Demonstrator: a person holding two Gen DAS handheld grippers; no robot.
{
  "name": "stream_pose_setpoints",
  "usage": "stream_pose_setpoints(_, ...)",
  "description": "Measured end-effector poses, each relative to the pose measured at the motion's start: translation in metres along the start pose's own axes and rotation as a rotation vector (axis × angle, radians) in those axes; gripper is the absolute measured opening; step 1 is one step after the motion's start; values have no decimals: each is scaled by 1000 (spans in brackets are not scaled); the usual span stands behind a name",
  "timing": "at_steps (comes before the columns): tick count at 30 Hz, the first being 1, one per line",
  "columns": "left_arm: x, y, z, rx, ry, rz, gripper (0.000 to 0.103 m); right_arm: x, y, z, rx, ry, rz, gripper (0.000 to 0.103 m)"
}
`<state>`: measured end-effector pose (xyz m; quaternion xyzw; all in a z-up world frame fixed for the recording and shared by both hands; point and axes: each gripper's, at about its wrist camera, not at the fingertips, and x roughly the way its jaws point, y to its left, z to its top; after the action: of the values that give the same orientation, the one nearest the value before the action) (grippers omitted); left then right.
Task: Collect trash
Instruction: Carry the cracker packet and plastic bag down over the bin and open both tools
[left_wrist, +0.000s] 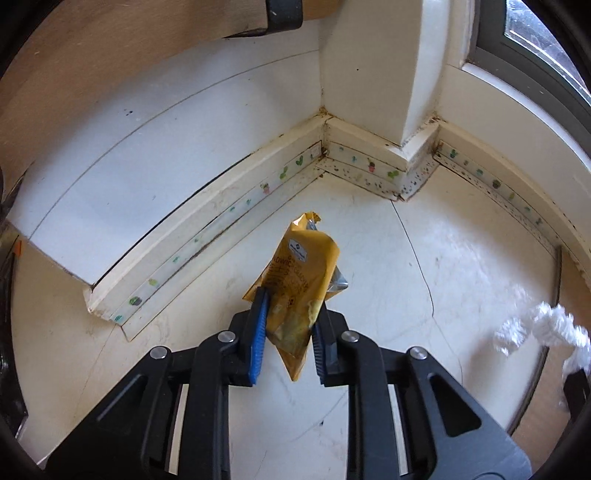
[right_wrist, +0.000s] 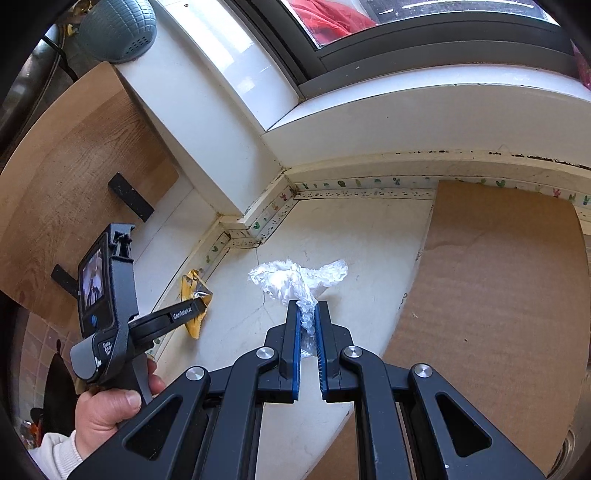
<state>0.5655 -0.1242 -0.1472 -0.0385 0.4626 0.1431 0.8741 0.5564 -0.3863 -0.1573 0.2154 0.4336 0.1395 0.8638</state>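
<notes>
My left gripper (left_wrist: 291, 299) is shut on a crumpled yellow snack wrapper (left_wrist: 303, 269) and holds it above the pale floor near the wall corner. The same wrapper (right_wrist: 194, 291) and the left gripper (right_wrist: 197, 308) show in the right wrist view at left. My right gripper (right_wrist: 307, 308) is shut on a crumpled clear plastic film (right_wrist: 295, 280), its bunched end between the blue pads. That plastic (left_wrist: 543, 325) shows blurred at the right edge of the left wrist view.
A white skirting board with cactus-print tape (left_wrist: 258, 195) runs along the wall corner. A brown cardboard sheet (right_wrist: 498, 295) lies on the floor at right. A wooden panel (right_wrist: 66, 177) stands at left. A window (right_wrist: 406, 22) is above.
</notes>
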Motion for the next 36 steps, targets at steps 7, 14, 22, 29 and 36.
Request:
stream_pose_setpoints(7, -56, 24, -49, 95, 13, -89, 18, -36, 29, -18, -9, -30, -10, 7)
stream_pose_setpoints(14, -122, 71, -96, 177, 4, -194, 18, -90, 73, -59, -14, -77, -36, 7)
stream_pose_setpoints(22, -183, 137, -155, 286, -45, -311, 18, -164, 149, -145, -19, -162, -103, 7)
stream_pose_setpoints(29, -226, 203, -216, 363, -64, -429, 18, -220, 225, -248, 0, -210, -166, 7)
stream_pose_setpoints(36, -249, 255, -284, 412, -31, -476, 18, -255, 284, -355, -7, -145, -198, 7)
